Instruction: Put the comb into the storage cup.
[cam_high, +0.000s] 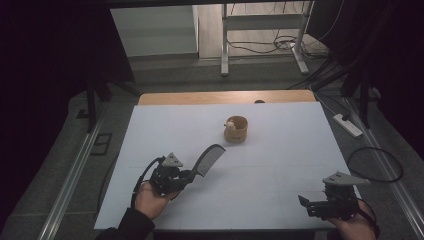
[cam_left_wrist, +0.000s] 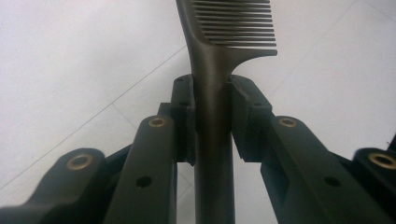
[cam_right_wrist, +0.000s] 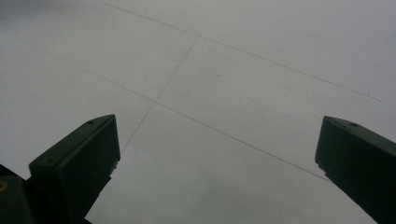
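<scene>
While the left tongs (cam_high: 192, 175) grip the comb (cam_high: 209, 159) by its handle, the right tongs (cam_high: 306, 205) are wide open with nothing between their jaws. In the left gripper view the two jaws of the left tongs (cam_left_wrist: 212, 100) press on both sides of the dark handle, and the comb (cam_left_wrist: 219, 56) goes straight forward out of them, with its teeth pointing to the right side of that view. Seen from the high view, the comb rises from the left tongs in a slant, away from the person and to the right, so its toothed end is above the white tabletop (cam_high: 280, 150) and not lying on it. The left hand (cam_high: 152, 197) holds this gripper from below, near the front edge of the tabletop.

In the right gripper view the right tongs (cam_right_wrist: 217, 154) show their two black jaws far apart, and between them I see bare white tabletop (cam_right_wrist: 224, 84) with thin lines on it. The right hand (cam_high: 352, 225) keeps this gripper at the near right corner, well apart from the left tongs.

Farther off, beyond the tip of the comb, a small wooden cup (cam_high: 236, 130) stands on the tabletop, with something pale inside which I cannot identify.
</scene>
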